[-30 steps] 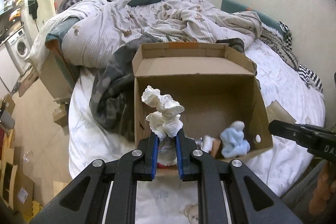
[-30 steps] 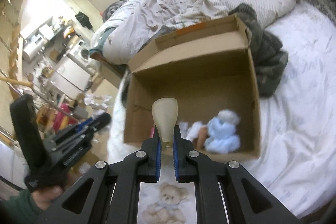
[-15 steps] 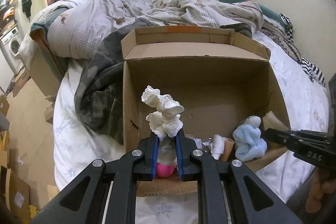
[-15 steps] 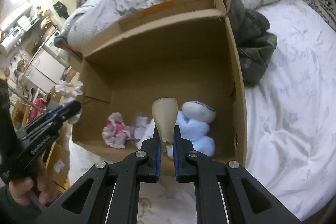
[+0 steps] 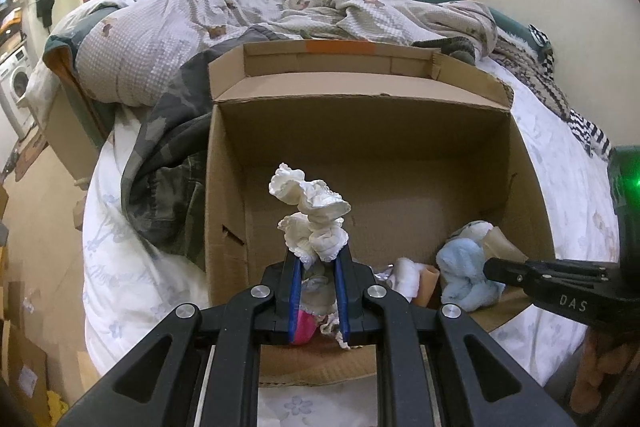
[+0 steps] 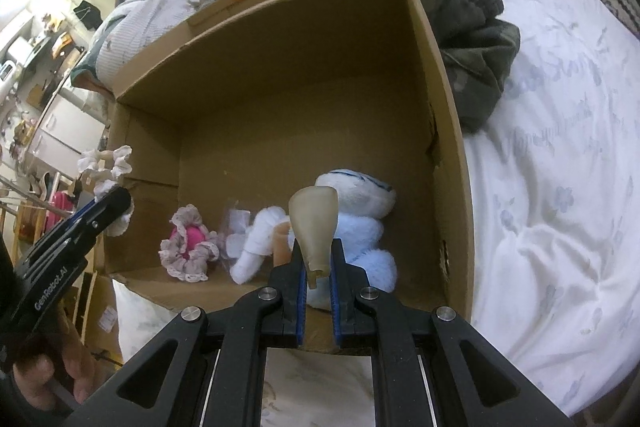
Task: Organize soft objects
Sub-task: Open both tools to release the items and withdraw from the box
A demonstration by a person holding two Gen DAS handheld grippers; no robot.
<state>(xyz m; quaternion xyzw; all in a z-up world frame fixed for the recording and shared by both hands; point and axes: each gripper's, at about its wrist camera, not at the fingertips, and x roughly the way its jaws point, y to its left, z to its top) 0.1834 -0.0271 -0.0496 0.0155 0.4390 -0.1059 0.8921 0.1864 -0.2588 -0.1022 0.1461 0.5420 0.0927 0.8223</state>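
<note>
Left gripper [image 5: 316, 263] clamped on frilly white cloth scrunchie [image 5: 310, 217], right gripper [image 6: 318, 267] clamped on beige rubbery cone-shaped piece [image 6: 314, 227], both above open brown cardboard box [image 6: 280, 83] on white bed [image 6: 560, 187], light-blue plush toy [image 6: 360, 227] and pink frilled scrunchie [image 6: 190, 245] inside, grey rumpled blanket [image 5: 168, 163] beside box.

"DAS" on right gripper [image 5: 496, 269]; "GenRobot.AI" on left gripper [image 6: 116, 205].

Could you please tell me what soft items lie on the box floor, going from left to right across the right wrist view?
Pink frilly scrunchie → clear plastic packet → white sock → light blue plush toy, all inside the cardboard box.
</note>
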